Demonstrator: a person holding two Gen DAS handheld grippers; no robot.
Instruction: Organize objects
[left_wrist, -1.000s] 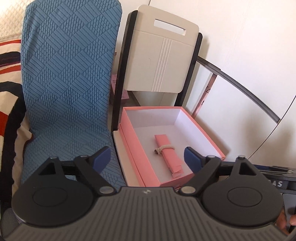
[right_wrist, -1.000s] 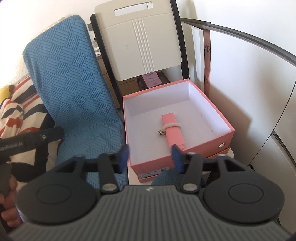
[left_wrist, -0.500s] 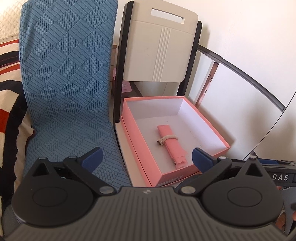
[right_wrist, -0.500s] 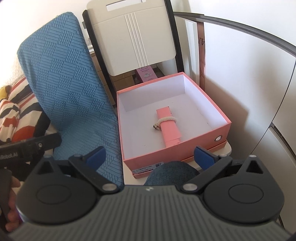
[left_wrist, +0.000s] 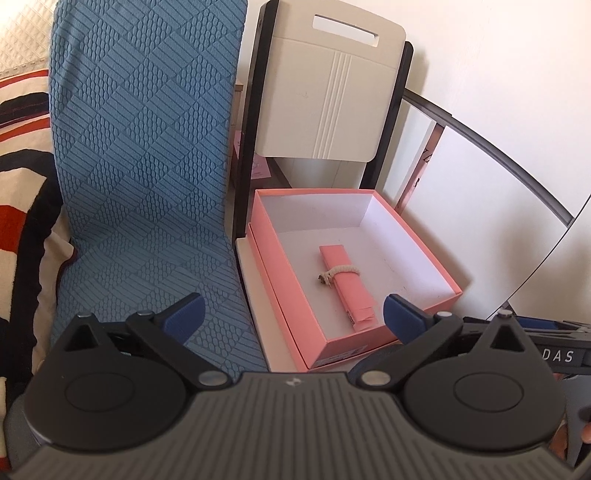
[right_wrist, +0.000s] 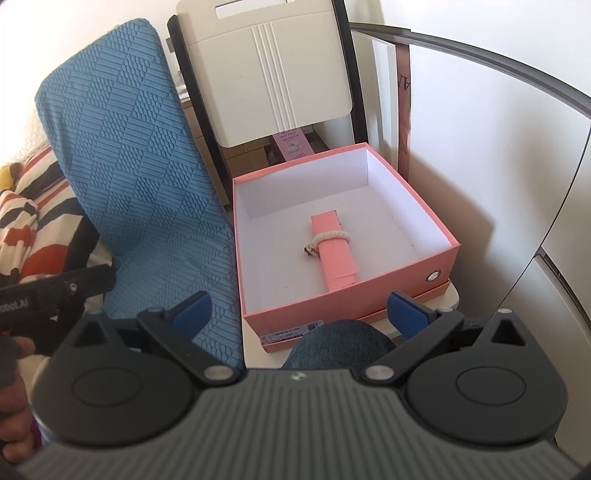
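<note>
Against a white wall, a pink box (right_wrist: 347, 295) is sitting open on a pale chair seat (left_wrist: 255, 295), holding a pink roll (right_wrist: 334, 251) tied with cord. The left gripper (left_wrist: 291, 314) and right gripper (right_wrist: 299, 310) are both hovering before it, jaws spread wide, gripping nothing.

The square pink cardboard box (right_wrist: 439, 254) looked matt outside and smooth white within, the rolled pink paper strip (right_wrist: 334, 254) inside was bound by a braided cream cord (right_wrist: 330, 237), the blue embossed cloth cover (left_wrist: 147, 147) was rough, and the cream plastic chair back (left_wrist: 328, 99) was smooth.
</note>
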